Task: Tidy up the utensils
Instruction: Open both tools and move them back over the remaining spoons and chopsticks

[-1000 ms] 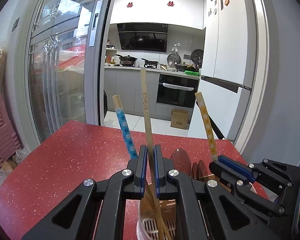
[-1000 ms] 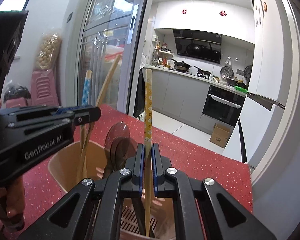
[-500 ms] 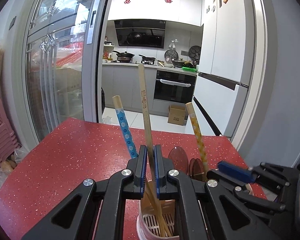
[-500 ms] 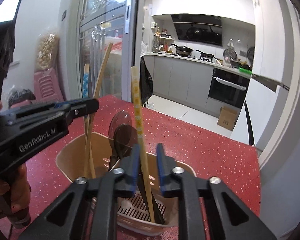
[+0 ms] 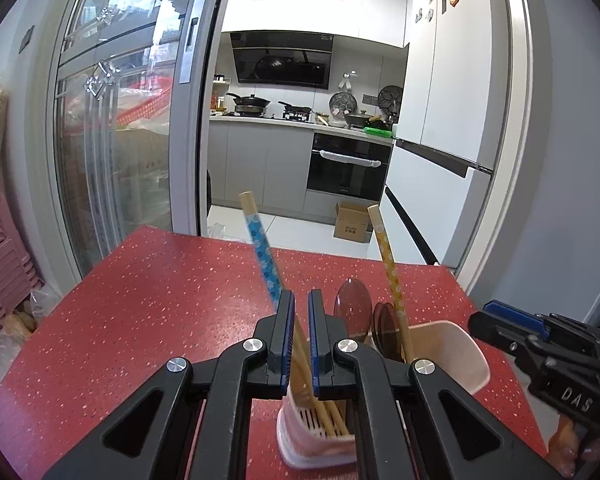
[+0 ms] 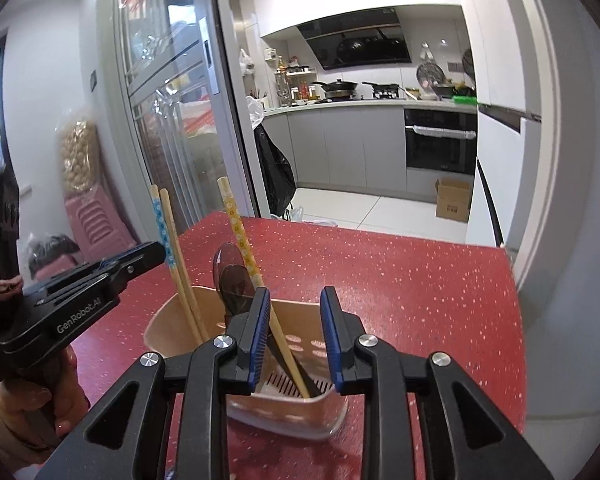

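Holder: a beige plastic utensil holder (image 6: 320, 416) stands on the red speckled table (image 5: 148, 304), just beneath both grippers; a slotted drain floor shows inside it.
Blue chopstick: the blue-patterned chopstick (image 5: 265, 258) has its lower end in the holder and its long axis tilts up and to the left in the left wrist view, top end toward the kitchen doorway. In the right wrist view it (image 6: 161, 229) stands close beside a plain wooden chopstick (image 6: 176, 256), both nearly upright at the holder's left side.
Yellow chopstick: the yellow-patterned chopstick (image 6: 242, 240) rests in the holder, lower end on the drain floor, leaning up and to the left in the right wrist view; it is free of the fingers.
Spoons: two dark translucent spoons (image 6: 230, 276) stand bowl-up in the holder, beside the yellow chopstick.
Left gripper: the left gripper (image 5: 301, 336) is held level above the holder's near end, fingers slightly parted, with wooden sticks passing between them; whether the pads touch them I cannot tell.
Right gripper: the right gripper (image 6: 294, 340) hovers over the holder, fingers spread wide, nothing held.
Hand: a bare hand (image 6: 40, 412) grasps the left gripper's handle.
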`<state>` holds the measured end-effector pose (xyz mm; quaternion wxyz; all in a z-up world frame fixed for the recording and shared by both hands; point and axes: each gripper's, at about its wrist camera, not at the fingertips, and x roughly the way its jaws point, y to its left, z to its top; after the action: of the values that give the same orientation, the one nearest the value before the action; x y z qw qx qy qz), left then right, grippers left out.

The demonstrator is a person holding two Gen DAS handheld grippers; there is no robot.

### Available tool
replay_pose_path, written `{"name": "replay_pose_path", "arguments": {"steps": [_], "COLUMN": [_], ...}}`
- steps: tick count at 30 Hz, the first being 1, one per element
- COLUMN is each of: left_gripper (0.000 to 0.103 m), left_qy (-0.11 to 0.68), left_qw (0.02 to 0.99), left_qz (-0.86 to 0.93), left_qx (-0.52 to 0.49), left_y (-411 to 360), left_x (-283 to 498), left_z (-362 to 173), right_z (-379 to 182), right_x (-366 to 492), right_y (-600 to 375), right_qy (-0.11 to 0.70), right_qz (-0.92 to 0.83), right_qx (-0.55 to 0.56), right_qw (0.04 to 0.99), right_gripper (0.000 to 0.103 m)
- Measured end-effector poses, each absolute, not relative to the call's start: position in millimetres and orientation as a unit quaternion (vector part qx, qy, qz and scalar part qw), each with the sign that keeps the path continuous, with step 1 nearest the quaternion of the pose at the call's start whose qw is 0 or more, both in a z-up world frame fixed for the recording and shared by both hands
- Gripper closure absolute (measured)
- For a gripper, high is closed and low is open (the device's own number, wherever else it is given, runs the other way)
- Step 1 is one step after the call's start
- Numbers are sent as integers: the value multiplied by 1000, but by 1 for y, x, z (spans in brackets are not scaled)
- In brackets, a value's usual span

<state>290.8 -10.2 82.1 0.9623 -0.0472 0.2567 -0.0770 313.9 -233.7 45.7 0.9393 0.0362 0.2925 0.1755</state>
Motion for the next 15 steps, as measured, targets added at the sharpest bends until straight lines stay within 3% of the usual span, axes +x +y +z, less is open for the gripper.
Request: {"name": "replay_pose_path", "arguments": {"steps": [9,15], "left_gripper": [68,68], "left_qy": [309,351], "left_qw": [947,931], "left_qz": [-72,-77], "left_qx": [-56,-59], "left_y": [7,18], "left_x": [251,214], "left_z": [72,53], "right_z": [41,19], "right_x": [282,254], "right_y": [-236,-237], "right_qy": [339,389], "right_qz": [181,166], "right_qx": [68,90], "right_qw": [921,902], "right_gripper": [59,56]}}
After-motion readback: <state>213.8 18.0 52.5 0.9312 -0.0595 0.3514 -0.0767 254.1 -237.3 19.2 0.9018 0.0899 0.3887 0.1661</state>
